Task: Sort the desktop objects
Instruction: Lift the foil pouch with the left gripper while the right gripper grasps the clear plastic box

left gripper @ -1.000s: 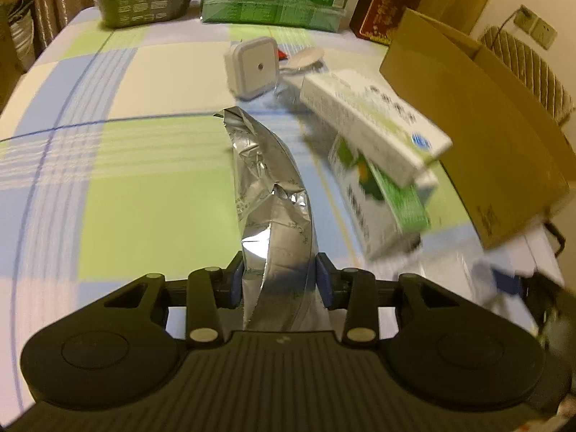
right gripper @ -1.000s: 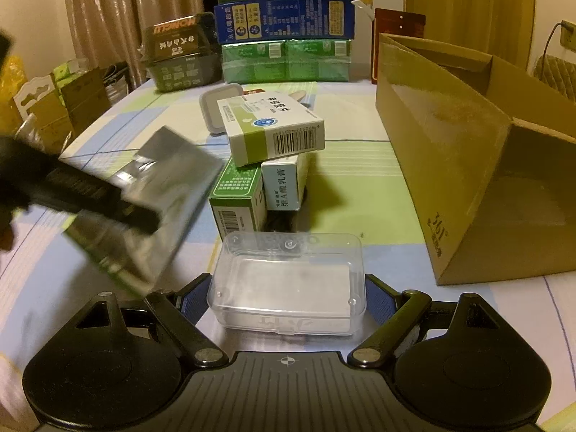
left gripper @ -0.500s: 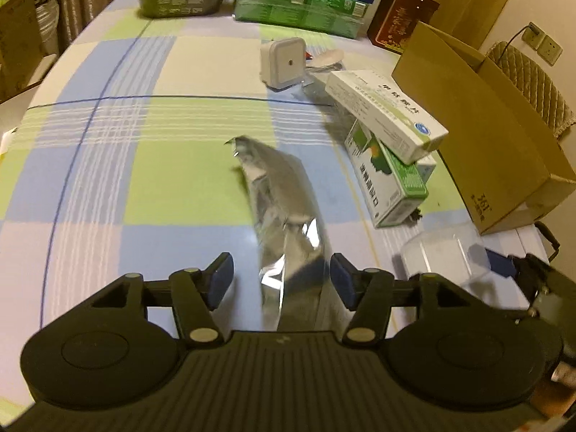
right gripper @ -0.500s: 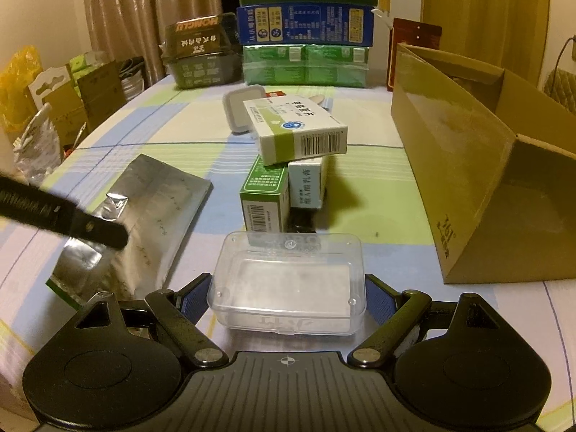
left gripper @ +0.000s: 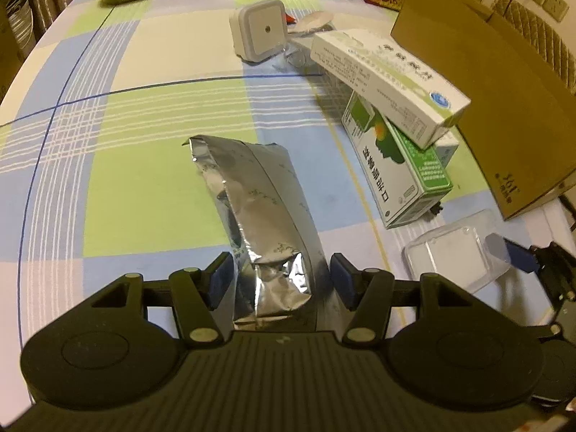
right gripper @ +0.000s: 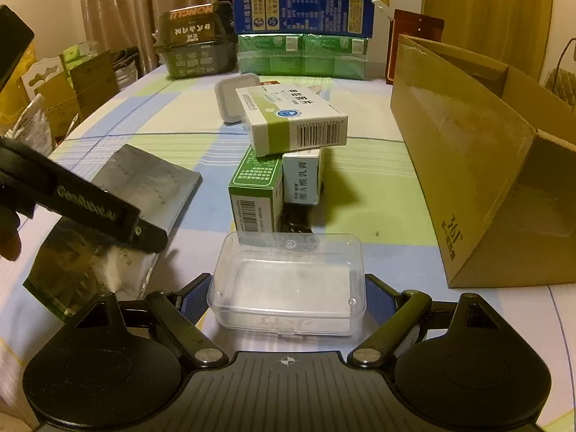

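A silver foil pouch [left gripper: 259,198] lies flat on the checked tablecloth, its near end between the fingers of my left gripper [left gripper: 280,280], which is open with gaps on both sides. In the right wrist view the pouch [right gripper: 151,183] lies at the left, under the left gripper's arm. My right gripper [right gripper: 288,297] is shut on a clear plastic box [right gripper: 288,280], seen low on the right [left gripper: 453,252] from the left wrist. Beyond it a white-green medicine box [right gripper: 288,122] rests across a green box [right gripper: 255,187] and a small white box [right gripper: 302,176].
A large open cardboard box [right gripper: 468,162] stands at the right. A white square case [left gripper: 259,32] sits behind the medicine boxes. Stacked cartons [right gripper: 302,54] and a dark green case [right gripper: 194,43] line the far edge. A fingertip [right gripper: 9,241] shows at the left.
My left gripper opened and let go of the foil pouch, which dropped from tilted in the air to flat on the cloth. The right gripper kept its hold on the clear box.
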{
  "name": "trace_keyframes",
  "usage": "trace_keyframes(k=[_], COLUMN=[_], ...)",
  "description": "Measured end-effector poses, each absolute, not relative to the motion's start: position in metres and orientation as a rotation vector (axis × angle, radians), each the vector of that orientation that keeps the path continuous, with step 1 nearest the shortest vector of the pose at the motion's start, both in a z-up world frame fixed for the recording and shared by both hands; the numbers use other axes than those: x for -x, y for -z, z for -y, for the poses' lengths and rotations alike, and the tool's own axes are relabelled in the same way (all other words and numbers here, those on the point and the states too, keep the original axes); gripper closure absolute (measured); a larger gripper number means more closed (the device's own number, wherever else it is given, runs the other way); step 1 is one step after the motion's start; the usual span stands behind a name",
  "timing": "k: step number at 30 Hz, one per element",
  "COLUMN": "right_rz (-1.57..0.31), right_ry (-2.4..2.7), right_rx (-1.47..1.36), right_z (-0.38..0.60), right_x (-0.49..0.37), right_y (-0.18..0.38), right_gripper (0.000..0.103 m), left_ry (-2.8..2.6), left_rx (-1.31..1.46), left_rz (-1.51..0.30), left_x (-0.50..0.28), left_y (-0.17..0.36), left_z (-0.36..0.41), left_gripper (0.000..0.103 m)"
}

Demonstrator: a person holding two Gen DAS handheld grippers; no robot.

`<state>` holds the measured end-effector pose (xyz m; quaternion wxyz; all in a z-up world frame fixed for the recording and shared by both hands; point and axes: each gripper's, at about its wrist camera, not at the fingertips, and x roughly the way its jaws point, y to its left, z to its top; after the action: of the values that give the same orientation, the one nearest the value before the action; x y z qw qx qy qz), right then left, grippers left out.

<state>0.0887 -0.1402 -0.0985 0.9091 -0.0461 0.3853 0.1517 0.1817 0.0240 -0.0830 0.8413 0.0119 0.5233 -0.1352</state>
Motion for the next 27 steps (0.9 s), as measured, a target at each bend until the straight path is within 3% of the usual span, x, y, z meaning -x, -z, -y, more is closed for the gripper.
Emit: trace_keyframes(k=[4, 12, 27], right_rz=[-0.796, -0.787, -0.740], right_ry=[-0.310, -0.318, -0.307], right_rx=[0.089, 0.080, 0.072], right_z=[0.142, 0.143, 0.144], right_x=[-0.090, -0.089, -0.088], right_y=[0.098, 0.096, 0.089], right_gripper=[0.018, 0.018, 0.018], left_ry=[0.284, 0.285, 0.277], left_rx=[-0.054, -0.054, 0.009], left_rz=[-1.102, -1.076, -1.033], left_x=[-0.181, -0.176, -0.163], left_y=[0.083, 0.080, 0.068], left_z=[-0.021, -0.023, -0.033], left_gripper=[0.050, 0.066, 0.068])
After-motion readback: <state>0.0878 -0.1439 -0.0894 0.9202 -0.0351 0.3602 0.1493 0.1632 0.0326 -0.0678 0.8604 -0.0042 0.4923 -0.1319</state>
